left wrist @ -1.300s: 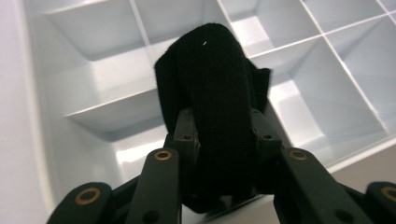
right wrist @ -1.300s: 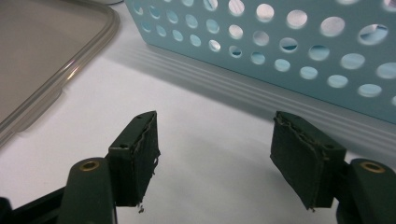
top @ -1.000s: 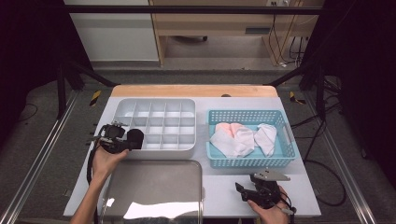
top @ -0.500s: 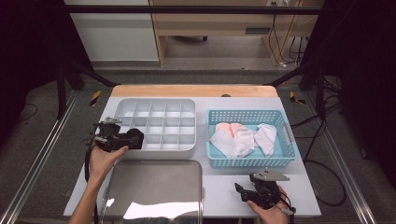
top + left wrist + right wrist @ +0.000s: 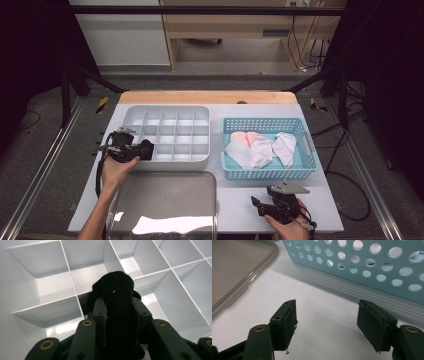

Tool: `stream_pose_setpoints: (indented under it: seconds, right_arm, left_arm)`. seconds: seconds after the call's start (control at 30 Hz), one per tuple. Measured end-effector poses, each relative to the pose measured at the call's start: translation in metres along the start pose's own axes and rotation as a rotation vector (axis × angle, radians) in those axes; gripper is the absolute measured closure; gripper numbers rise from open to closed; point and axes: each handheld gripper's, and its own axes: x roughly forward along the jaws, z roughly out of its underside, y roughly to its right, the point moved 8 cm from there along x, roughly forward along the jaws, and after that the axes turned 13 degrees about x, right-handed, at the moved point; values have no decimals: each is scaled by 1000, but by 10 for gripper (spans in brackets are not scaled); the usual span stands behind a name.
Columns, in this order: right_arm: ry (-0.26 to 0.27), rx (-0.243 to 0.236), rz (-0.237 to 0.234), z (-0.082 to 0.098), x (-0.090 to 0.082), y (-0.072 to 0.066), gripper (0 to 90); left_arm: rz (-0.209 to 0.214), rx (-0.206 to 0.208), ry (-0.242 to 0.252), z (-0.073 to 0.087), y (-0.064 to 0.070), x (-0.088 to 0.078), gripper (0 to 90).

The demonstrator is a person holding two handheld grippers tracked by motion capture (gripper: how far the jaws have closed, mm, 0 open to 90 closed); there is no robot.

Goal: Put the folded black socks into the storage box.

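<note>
Two grippers are working at the white table [image 5: 320, 200]: the left gripper [image 5: 119, 312] is clenching a rolled black sock [image 5: 119, 302] between its jaws, and the sock is sticking out past the jaw tips over the near-left compartments of the white divided tray [image 5: 172, 131]. The right gripper [image 5: 325, 322] is resting low with its jaws spread wide and nothing between them — ahead of them the blue perforated basket [image 5: 372, 262] is standing, and to their left the clear lid [image 5: 239, 267] is lying.

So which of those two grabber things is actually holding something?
The left gripper, over the white divided tray: shut on a black cloth. The right gripper is open, empty.
</note>
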Motion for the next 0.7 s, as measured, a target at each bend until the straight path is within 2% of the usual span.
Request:
stream_pose_setpoints:
  seconds: [0.13, 0.2, 0.27, 0.33, 0.47, 0.53, 0.57, 0.63, 0.7]
  right_arm:
    - [-4, -1, -4, 1, 0, -1, 322]
    - [-7, -4, -1, 1, 1, 0, 322]
    - [-6, -6, -3, 1, 0, 0, 321]
    - [-6, -4, -2, 1, 0, 0, 321]
    - [-4, 2, -4, 1, 0, 0, 320]
    - [-2, -1, -1, 0, -1, 0, 321]
    - [-1, -2, -1, 0, -1, 0, 321]
    - [-2, 0, 0, 0, 0, 0, 321]
    - [-3, -4, -3, 0, 0, 0, 321]
  left_arm:
    - [-23, 36, -41, 0, 2, 4, 673]
    - [-22, 32, -41, 0, 2, 4, 664]
    - [-4, 19, -26, 0, 1, 3, 635]
    - [8, 7, -1, 0, 0, -1, 550]
    - [9, 4, 72, -3, -3, -20, 494]
    - [-15, 11, 79, -1, -4, -26, 529]
    - [-17, 8, 83, 0, -4, -28, 575]
    - [2, -1, 85, 3, -2, -26, 666]
    - [10, -5, 86, 4, -1, -21, 702]
